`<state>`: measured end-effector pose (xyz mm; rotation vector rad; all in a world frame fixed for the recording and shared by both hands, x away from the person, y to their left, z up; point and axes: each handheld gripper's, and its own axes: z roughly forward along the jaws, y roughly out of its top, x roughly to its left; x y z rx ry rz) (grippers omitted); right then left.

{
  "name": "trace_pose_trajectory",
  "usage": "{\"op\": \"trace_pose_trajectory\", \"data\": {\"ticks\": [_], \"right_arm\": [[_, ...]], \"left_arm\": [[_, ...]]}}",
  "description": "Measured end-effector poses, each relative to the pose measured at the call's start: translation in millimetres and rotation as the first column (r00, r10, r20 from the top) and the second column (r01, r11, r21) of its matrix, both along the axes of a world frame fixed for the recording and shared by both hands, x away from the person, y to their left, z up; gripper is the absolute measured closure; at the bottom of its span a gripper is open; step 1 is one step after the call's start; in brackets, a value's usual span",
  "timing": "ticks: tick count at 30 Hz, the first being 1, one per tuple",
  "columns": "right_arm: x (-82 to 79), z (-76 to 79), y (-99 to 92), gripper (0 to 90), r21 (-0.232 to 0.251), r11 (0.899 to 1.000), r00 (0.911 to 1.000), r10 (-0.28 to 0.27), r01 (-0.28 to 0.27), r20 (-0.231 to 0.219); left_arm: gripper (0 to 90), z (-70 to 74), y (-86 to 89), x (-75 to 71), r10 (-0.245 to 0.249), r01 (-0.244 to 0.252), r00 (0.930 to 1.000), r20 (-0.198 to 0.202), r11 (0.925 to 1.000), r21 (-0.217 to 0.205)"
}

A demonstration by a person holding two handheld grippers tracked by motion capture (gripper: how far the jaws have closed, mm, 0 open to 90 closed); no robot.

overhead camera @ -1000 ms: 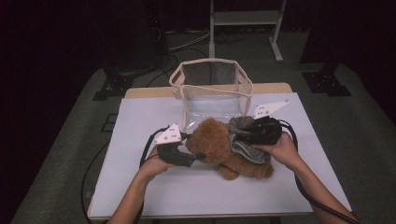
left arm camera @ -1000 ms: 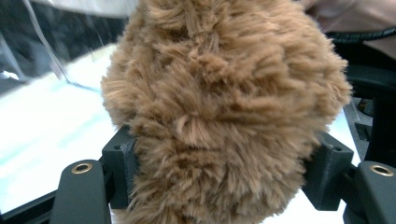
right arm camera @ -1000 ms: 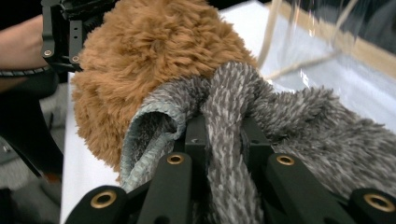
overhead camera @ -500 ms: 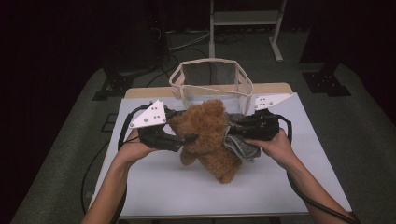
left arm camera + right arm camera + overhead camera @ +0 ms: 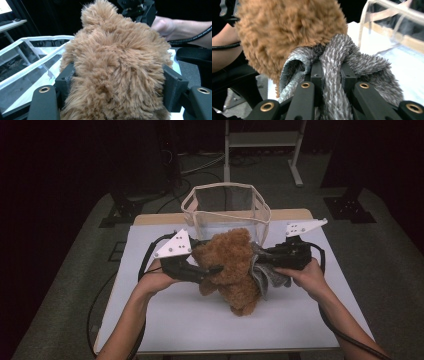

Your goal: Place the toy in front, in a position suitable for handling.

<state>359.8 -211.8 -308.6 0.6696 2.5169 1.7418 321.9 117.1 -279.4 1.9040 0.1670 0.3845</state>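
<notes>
Lifting is the step in hand: a brown teddy bear hangs between the two tools, clear of the white surface save perhaps its lowest foot (the high view does not settle that). On the left, the left tool has its black jaws clamped on the bear's plush flank; in the left gripper view the fur bulges out between them and hides most of the pads. In the middle, the bear sits just in front of the clear bag with cream trim, whose mouth stands open at the far edge of the surface. On the right, the right tool is nipped together on a fold of the grey scarf at the bear's neck, the knitted cloth squeezed thin between the jaws.

I judge the next move to be carrying the toy forward and over the bag's rim, then lowering it in. That calls for both hands to travel together at one height, since the scarf grip holds cloth only and could slip or tug loose.
</notes>
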Motion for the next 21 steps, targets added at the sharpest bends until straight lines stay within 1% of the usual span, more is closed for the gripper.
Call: {"op": "trace_pose_trajectory", "data": {"ticks": [2,5,9,11,13,15,16,18,19,21], "right_arm": [[0.4,10.0,-4.5,76.9,-0.003,1.0,0.9999,-0.001,0.001,0.014],[0.1,29.3,-9.9,76.8,0.014,1.0,0.9994,0.011,-0.011,0.034],[-3.7,63.2,-8.5,76.6,0.005,0.999,0.9951,0.032,-0.032,0.094],[-5.2,78.8,-2.3,76.6,-0.021,0.999,0.9912,0.05,-0.048,0.122],[-5.3,91.4,6.4,76.7,-0.054,0.996,0.9875,0.078,-0.071,0.137],[-4.1,100.5,18.0,76.7,-0.101,0.991,0.9848,0.104,-0.09,0.14],[-2.8,103.4,24.4,76.7,-0.131,0.986,0.9817,0.119,-0.099,0.149],[-0.8,106.5,38.1,76.6,-0.177,0.977,0.9797,0.147,-0.122,0.137],[0.0,106.7,44.4,76.6,-0.199,0.971,0.9787,0.158,-0.13,0.132],[1.6,105.1,53.4,76.6,-0.222,0.965,0.9776,0.172,-0.143,0.12]], "left_arm": [[29.0,0.6,-2.7,0.2,-0.001,0.001,1.0,0.002,1.0,0.003],[29.1,1.5,-8.5,0.7,-0.008,0.008,1.0,0.006,1.0,0.006],[29.1,4.1,-17.6,3.0,-0.025,0.025,0.9996,0.015,0.9995,0.021],[29.1,5.2,-23.3,4.4,-0.03,0.029,0.9995,0.011,0.9993,0.024],[29.2,6.5,-29.4,5.2,-0.039,0.038,0.9992,0.014,0.9989,0.028],[29.2,8.1,-36.0,5.2,-0.048,0.047,0.9986,0.021,0.9982,0.038],[29.2,8.7,-39.3,5.0,-0.054,0.053,0.9982,0.024,0.9977,0.04],[29.2,9.1,-45.4,4.8,-0.067,0.066,0.9974,0.028,0.9969,0.043],[29.2,9.1,-47.7,4.9,-0.068,0.066,0.9973,0.03,0.9964,0.054],[29.3,7.2,-49.9,5.8,-0.062,0.06,0.9978,0.025,0.9963,0.062]]}}
